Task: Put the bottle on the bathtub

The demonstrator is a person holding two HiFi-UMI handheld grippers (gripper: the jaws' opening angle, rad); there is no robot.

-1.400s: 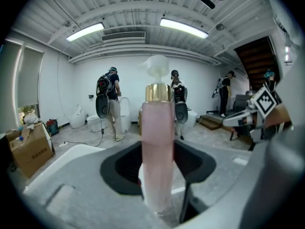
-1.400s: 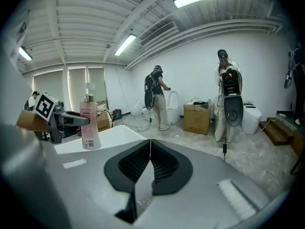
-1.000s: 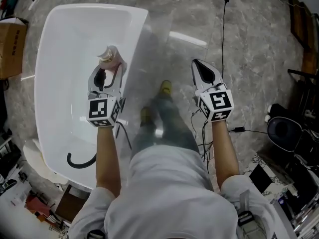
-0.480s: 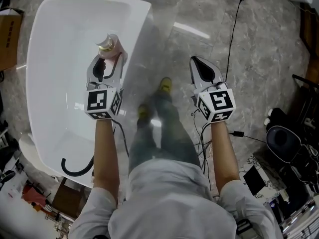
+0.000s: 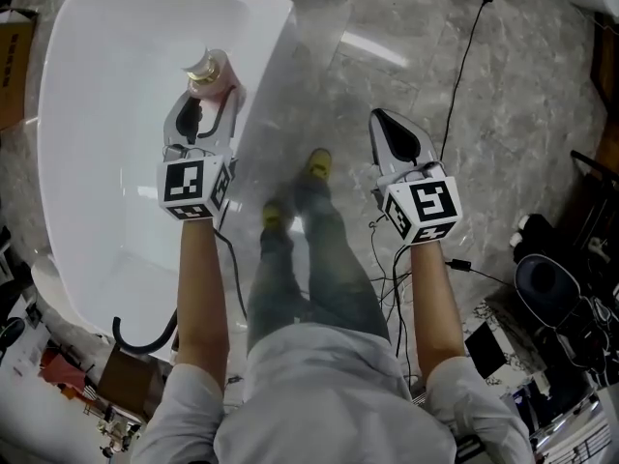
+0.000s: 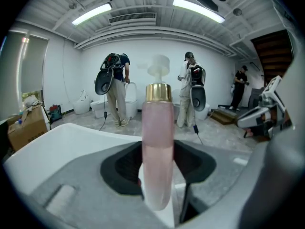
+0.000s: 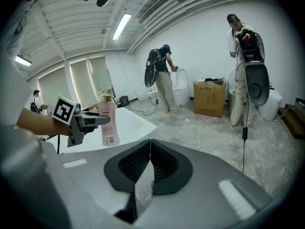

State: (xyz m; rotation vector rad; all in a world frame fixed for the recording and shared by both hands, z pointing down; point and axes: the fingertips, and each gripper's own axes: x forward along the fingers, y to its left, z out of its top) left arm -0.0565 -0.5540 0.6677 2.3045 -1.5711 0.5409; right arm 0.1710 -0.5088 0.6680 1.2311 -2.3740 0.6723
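Left gripper (image 5: 207, 93) plus bottle now sit slightly nearer the bathtub's far end than a second ago; right gripper about unchanged.

Head view: white oval bathtub (image 5: 106, 133) fills the left side. Left gripper is clamped on the pale pink pump bottle with gold collar (image 5: 206, 70), over the basin just inside the bathtub's right rim. Can't tell if the bottle base touches the tub. Right gripper (image 5: 380, 121) is off the bathtub's right side, over grey marble floor (image 5: 406, 27), jaws pressed together, empty. Black curved hose (image 5: 143, 334) lies at the bathtub's near end, partly cut by the arm. Black cable (image 5: 462, 71) runs over the floor well right of the bathtub. Brown cardboard box (image 5: 12, 58) is left of the bathtub, cropped by the edge. Clutter at the bottom corners is too small to read.

Left gripper view: bottle (image 6: 157, 151) is upright between the jaws and blocks the centre; its white pump head is blurred. Bathtub rim (image 6: 57, 137) shows left of it. Three people stand beyond the bathtub (image 6: 116, 87), partly hidden by the bottle.

Right gripper view: jaws closed on nothing (image 7: 149, 163). Bottle (image 7: 107, 120) is held upright by the left gripper (image 7: 88, 121) in front of the bathtub (image 7: 136, 123). Cardboard box (image 7: 208, 97) and two people stand past the bathtub.
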